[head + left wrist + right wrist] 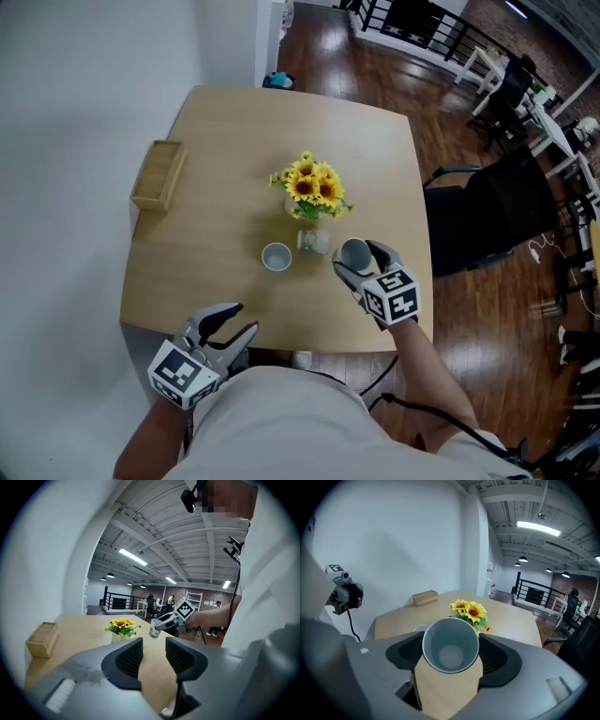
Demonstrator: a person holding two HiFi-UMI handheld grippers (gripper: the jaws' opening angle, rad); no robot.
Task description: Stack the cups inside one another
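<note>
I'm reading the stacking as only just beginning: nothing is nested yet. My right gripper point(361, 260) is pinching the grey cup point(450, 644) by its sides, with both pads pressing on the wall. The cup is sitting tilted over the near right part of the bench point(216, 169) and looking clear of the surface (I'm judging that from the slant, since no view is showing its base cleanly). The second cup point(276, 255) is standing upright on the bench, mouth up, near the held one on its left and just in front of the sunflowers point(309, 185). My left gripper point(153, 656) is hovering at the near edge, jaws spread with only air between them.

What is left, as I'm judging it, is carrying the grey cup over the second cup and lowering it in, base first.

The grey cup's long axis is running roughly along the gripper's own line, slanting away and down. Its open mouth is facing back toward me and the gripper's camera, so I'm looking straight in at its bottom. The base is pointing out toward the flowers and the bench.
</note>
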